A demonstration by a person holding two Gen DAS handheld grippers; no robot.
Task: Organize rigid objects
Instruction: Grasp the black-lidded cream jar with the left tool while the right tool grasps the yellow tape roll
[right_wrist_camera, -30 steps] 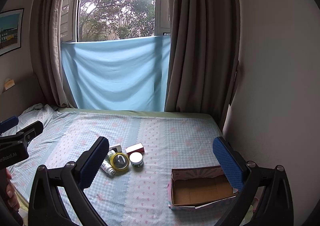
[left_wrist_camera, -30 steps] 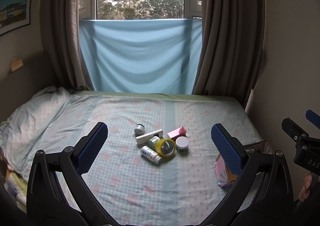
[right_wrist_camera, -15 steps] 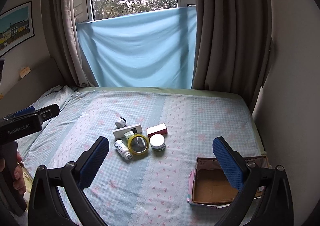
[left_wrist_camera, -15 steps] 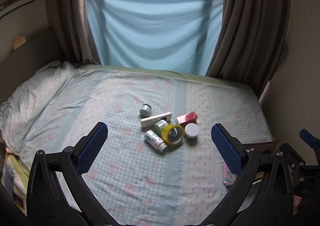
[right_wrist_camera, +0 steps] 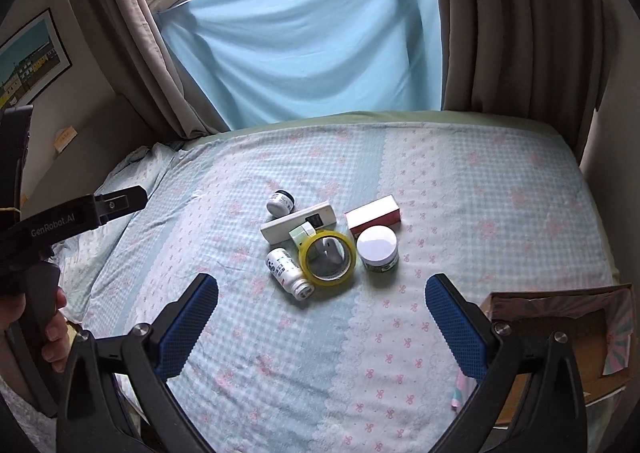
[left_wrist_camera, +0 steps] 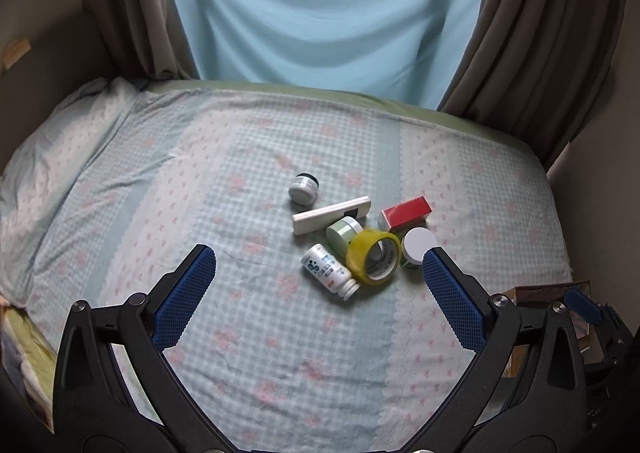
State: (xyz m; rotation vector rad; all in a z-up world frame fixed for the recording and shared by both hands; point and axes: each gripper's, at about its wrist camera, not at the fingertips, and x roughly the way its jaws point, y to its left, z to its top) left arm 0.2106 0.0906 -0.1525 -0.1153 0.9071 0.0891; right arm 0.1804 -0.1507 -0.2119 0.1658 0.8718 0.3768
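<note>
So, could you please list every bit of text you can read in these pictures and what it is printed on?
"GenRobot.AI": on the left tongs, seen from the right wrist.
White bottle: printed label, too small to read.
Yellow tape roll: inner print, blurred.
White-lidded jar: label unreadable.
Nothing else is legible.

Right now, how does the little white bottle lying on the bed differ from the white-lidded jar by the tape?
The white bottle lies on its side; the white-lidded jar stands upright. The bottle is slim with a narrow cap; the jar is squat and wide, with a broad flat lid. The bottle lies left of the yellow tape roll, the jar right of it. Both are white, round containers beside the tape on the bed.
</note>
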